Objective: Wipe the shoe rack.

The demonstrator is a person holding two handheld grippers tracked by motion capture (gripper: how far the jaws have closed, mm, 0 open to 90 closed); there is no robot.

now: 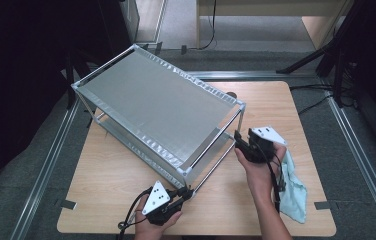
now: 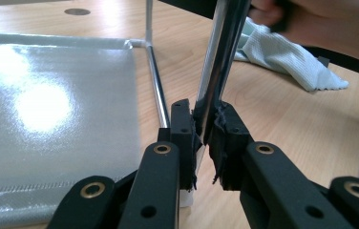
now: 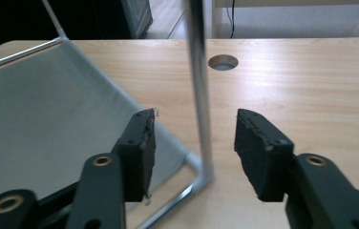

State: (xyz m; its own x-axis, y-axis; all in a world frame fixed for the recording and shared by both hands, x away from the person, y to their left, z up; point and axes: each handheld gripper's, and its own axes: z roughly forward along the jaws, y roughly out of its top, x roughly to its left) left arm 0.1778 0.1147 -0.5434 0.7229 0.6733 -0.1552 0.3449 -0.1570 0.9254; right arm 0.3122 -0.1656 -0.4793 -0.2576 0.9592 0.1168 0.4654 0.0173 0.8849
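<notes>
Grey floor [image 1: 36,150] w/ metal rails [image 1: 361,145], light wood furniture [image 1: 271,15] at back, dark left side.

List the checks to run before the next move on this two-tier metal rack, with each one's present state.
1. Left gripper clamped on the rack's near upright post: ok, pads pressed against the rod.
2. Right gripper lined up on the far upright post: ok, the rod stands between the jaws.
3. Right gripper gripping that post: not ok, jaws stand open, pads clear of the rod on both sides.
4. Rack standing on the table: ok, though near its left edge.
5. Cloth clear of the rack: ok, it lies on the table beside the right hand.
6. Post joints at the corners tight: cannot tell.
</notes>
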